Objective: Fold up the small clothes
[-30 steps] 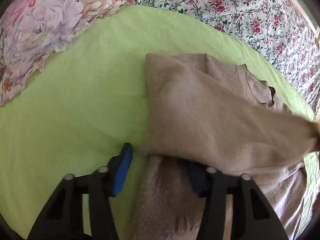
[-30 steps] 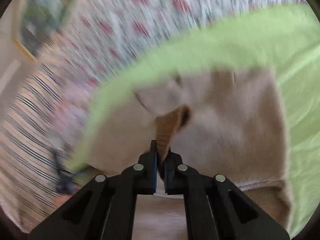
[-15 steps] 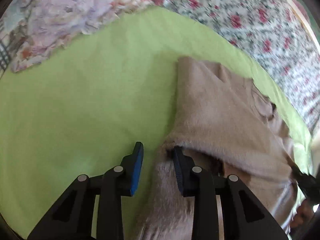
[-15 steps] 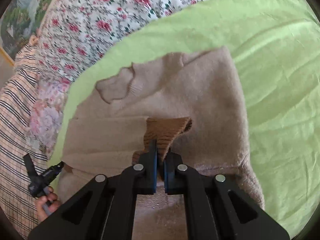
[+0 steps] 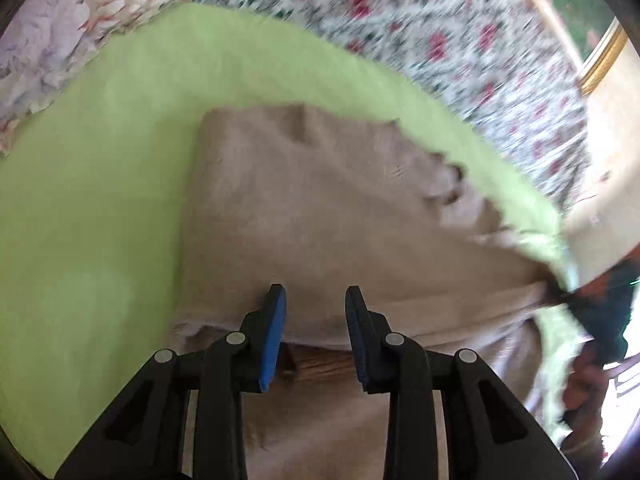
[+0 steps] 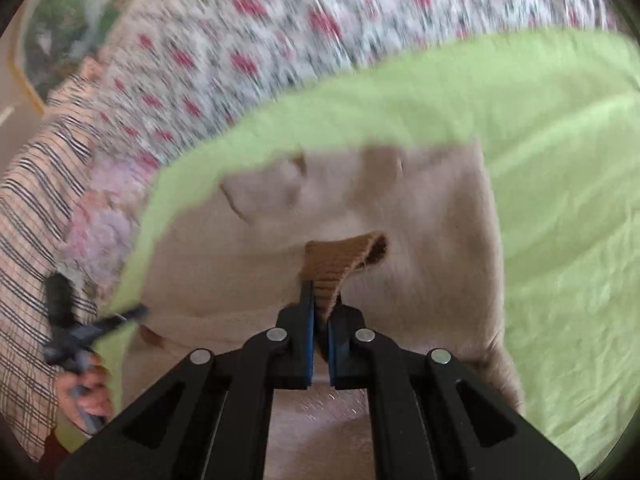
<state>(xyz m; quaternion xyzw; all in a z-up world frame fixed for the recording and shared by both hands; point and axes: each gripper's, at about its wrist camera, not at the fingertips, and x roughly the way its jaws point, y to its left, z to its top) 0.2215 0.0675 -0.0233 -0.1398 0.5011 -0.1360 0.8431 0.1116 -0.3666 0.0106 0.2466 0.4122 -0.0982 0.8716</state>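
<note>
A beige knit sweater (image 5: 320, 208) lies on a green sheet (image 5: 100, 200), with one sleeve folded across its body. My left gripper (image 5: 314, 308) hangs over the lower edge of that fold. Its blue pads (image 5: 274, 332) stand partly apart and I see no fabric pinched between them. A brown ribbed band (image 5: 324, 364) shows just below them. In the right wrist view, my right gripper (image 6: 320, 304) is shut on the brown ribbed cuff (image 6: 340, 256), which it holds up above the sweater (image 6: 432, 220). The left gripper (image 6: 134, 313) shows blurred at the sweater's left edge.
Floral bedding (image 5: 440, 40) lies beyond the sheet (image 6: 560, 200). Striped and checked cloth (image 6: 28, 220) fills the left of the right wrist view, above a hand (image 6: 84, 392) on the left gripper's handle. A gilt frame (image 5: 604, 56) and the blurred right gripper (image 5: 592, 308) are at the right.
My left gripper's jaws have narrowed, and it has moved from the sweater's left edge to over the middle of the folded sleeve. The right gripper has stayed shut on the cuff.
</note>
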